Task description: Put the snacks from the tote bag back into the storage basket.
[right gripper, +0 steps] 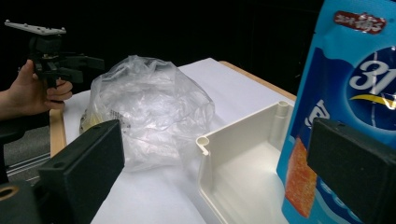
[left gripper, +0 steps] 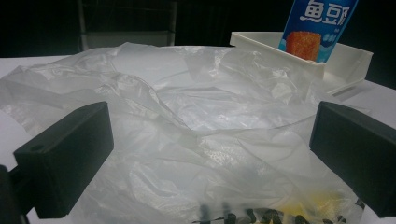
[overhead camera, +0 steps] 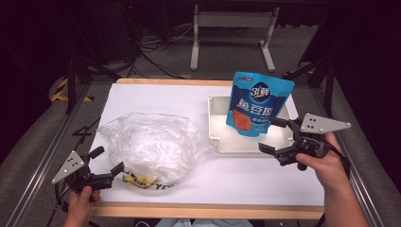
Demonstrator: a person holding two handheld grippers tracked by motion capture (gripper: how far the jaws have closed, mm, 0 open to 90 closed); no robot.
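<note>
I had the right gripper (overhead camera: 279,136) at the right edge of the table (overhead camera: 265,182), over the near right corner of the white tray (overhead camera: 215,113), jaws spread wide with nothing pinched. The blue pouch (overhead camera: 257,101) stood upright in the tray, leaning toward the far side, just beyond those jaws; in the right gripper view the pouch (right gripper: 348,107) sat close by the right-hand jaw, and I couldn't tell whether it touched. Tray (right gripper: 243,140) sat toward the far right corner of the table, its wall (left gripper: 280,49) also showing past the bag in the left gripper view, with the pouch (left gripper: 317,25) rising from it. The left gripper (overhead camera: 106,163) was at the near left corner, jaws spread too, pads not pressing on anything. The crumpled clear plastic bag (overhead camera: 151,144) lay left of centre, just beside the tray, with yellow contents and black print at its near edge. In the left gripper view the bag (left gripper: 196,140) lay between and beyond the two jaws. The right gripper view caught the left gripper (right gripper: 95,66) held in a hand (right gripper: 32,95) just beside the bag (right gripper: 149,109).
</note>
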